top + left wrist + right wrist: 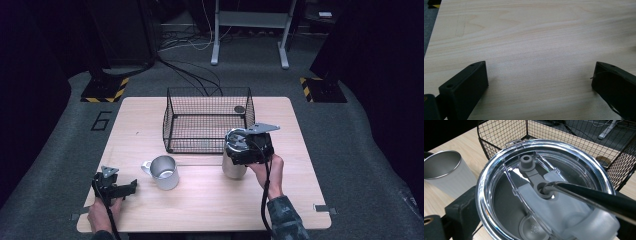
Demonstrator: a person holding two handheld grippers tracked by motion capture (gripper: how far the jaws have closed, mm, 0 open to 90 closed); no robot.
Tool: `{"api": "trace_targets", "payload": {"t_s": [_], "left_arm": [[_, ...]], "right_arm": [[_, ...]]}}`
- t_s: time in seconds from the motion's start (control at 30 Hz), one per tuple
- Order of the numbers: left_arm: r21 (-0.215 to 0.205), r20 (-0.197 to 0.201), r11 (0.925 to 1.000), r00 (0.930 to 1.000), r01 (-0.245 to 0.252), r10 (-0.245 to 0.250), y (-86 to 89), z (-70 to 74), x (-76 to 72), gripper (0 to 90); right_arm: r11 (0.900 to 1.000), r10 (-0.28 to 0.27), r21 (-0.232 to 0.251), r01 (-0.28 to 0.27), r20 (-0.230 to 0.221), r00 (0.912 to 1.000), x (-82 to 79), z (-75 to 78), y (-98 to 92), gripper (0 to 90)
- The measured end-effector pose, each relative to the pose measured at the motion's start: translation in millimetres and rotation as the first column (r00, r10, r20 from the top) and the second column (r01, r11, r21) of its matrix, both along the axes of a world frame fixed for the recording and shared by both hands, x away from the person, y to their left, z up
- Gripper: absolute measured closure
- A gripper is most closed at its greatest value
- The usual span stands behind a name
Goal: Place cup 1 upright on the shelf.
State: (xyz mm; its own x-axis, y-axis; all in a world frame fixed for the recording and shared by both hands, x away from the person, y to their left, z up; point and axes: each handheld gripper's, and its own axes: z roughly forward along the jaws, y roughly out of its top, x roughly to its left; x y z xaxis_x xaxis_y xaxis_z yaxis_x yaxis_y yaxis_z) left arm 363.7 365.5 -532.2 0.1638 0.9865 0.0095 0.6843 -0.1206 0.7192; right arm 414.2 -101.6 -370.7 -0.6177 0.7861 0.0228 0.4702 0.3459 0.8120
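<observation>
A steel tumbler with a clear lid stands right of the table's middle, just in front of the basket. My right gripper is shut around its upper part, one black jaw on either side of the rim. A dark metal straw enters the grey opening in the lid. Whether the tumbler rests on the table or is just off it, I cannot tell. A metal mug with a handle stands open-side up, left of the tumbler. My left gripper lies low at the front left, open over bare wood.
A black wire basket stands at the back middle of the wooden table, with a small dark round thing in its far right corner. Beyond the table lie cables, stand feet and hazard-striped bases on a grey floor.
</observation>
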Motion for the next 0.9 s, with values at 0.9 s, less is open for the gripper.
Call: {"api": "trace_targets", "payload": {"t_s": [0.9], "left_arm": [[0.000,0.001,1.0000,1.0000,0.000,0.000,-0.3,0.0,0.2,0.5]], "right_arm": [[1.000,0.014,0.011,-0.014,0.004,0.9999,4.5,28.0,-10.9,3.5]]}}
